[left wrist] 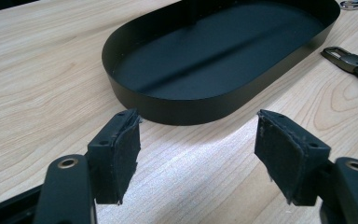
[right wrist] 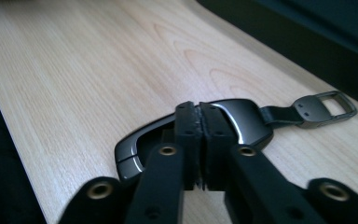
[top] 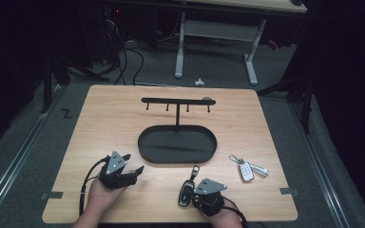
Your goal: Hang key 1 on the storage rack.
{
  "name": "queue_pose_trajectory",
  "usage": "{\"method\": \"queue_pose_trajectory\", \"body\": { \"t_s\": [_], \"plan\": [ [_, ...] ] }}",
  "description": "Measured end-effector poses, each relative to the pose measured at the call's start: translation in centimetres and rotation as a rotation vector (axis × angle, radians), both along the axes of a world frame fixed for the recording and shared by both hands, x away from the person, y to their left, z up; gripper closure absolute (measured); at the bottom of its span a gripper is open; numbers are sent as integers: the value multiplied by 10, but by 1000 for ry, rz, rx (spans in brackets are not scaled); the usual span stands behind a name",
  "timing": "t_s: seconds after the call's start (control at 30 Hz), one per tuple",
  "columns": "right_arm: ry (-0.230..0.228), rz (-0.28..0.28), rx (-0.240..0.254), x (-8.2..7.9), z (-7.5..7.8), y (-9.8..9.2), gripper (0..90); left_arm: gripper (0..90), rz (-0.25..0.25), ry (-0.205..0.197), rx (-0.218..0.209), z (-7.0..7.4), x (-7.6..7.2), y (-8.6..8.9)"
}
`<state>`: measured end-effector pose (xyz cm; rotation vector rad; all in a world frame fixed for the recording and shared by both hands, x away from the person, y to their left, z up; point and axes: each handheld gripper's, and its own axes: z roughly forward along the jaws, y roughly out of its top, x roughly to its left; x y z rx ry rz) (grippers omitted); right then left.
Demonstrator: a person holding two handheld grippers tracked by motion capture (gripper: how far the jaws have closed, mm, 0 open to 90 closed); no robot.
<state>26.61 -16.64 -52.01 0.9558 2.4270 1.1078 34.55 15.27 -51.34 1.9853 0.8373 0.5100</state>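
light wood table [top: 114,114], dark room, grey floor, white desk frame [top: 214,33] behind. black oval tray [top: 177,145] centre. right gripper [top: 196,195] jaws pressed together over dark key fob [right wrist: 242,119], near front edge; grip unclear. left gripper [top: 135,171] jaws apart, empty.

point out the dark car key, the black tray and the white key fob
dark car key [right wrist: 244,122], right gripper view, glossy body
black tray [left wrist: 177,100], left gripper view, near wall
white key fob [top: 246,171], high view, middle of casing

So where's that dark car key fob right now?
In the high view the dark car key fob lies near the table's front edge, right of centre, just left of the right hand-held gripper and in front of the black oval tray.
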Motion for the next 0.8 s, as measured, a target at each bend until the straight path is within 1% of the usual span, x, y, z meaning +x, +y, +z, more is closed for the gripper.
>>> {"method": "queue_pose_trajectory", "body": {
  "t_s": [0.17, 0.27, 0.37, 0.43, 0.6, 0.77, 0.8],
  "plan": [
    [-1, -11, -37, -1, 0, -5, 899, 315, -6, 2, 3, 0, 0, -1],
    [4, -25, -31, -1, 1, -14, 900, 316, -9, 4, 3, 0, 0, -1],
    [-5, -46, -32, -1, 3, -26, 900, 315, -11, 4, 4, 0, 0, -1],
    [-2, -72, -40, 0, 3, -35, 900, 315, -11, 2, 2, 0, 0, -1],
    [26, -145, -44, 4, 2, -61, 899, 315, -13, 1, -4, 1, 1, -1],
    [27, -210, -21, 8, 6, -84, 898, 315, -18, 0, -2, 1, 1, -2],
    [28, -214, -16, 7, 6, -86, 898, 315, -19, -1, -2, 1, 2, -3]
  ]
}}
